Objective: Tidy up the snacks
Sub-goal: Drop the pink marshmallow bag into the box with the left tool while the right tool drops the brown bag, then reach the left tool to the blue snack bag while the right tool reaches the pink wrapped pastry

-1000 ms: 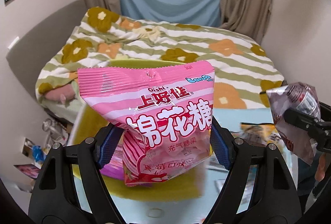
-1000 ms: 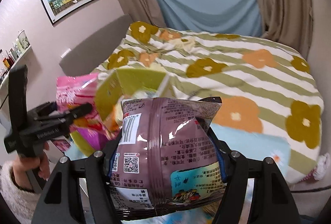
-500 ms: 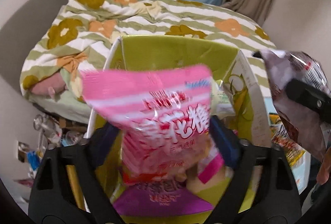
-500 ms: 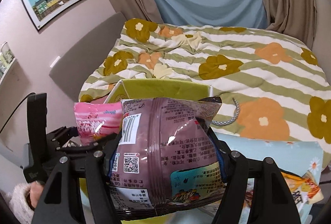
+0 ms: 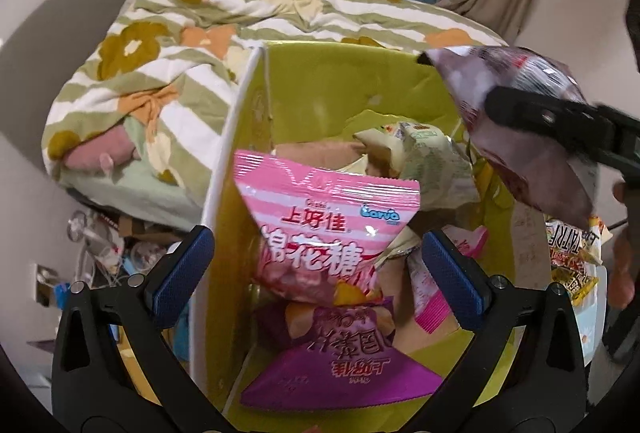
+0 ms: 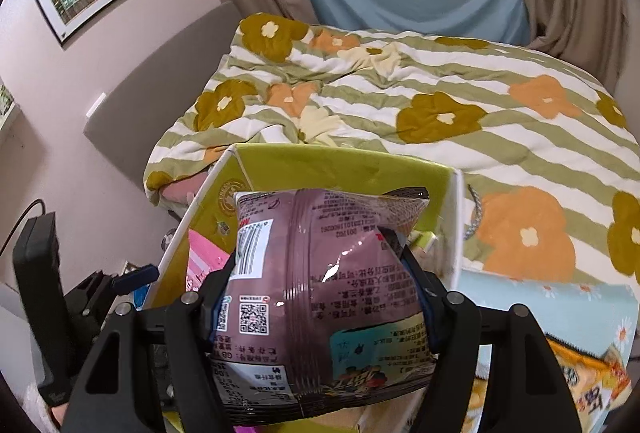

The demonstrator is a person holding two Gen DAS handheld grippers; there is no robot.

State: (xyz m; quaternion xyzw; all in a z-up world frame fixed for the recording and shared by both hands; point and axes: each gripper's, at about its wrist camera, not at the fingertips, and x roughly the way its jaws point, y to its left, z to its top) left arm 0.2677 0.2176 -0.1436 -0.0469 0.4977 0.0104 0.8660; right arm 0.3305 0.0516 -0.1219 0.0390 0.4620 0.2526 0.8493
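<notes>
Now my left claw [image 5: 318,269] stands wide, the pink marshmallow bag [image 5: 326,233] lying free in the green box [image 5: 344,81]. My right claw [image 6: 320,307] clamps the maroon snack bag [image 6: 320,297] at two o'clock; next, release it inside.

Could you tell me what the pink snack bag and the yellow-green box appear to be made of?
Pink snack bag: thin glossy plastic film, judging by glare spots and the crimped top seal. Yellow-green box: probably matte printed cardboard, with stiff flat walls and a white cut edge.
</notes>
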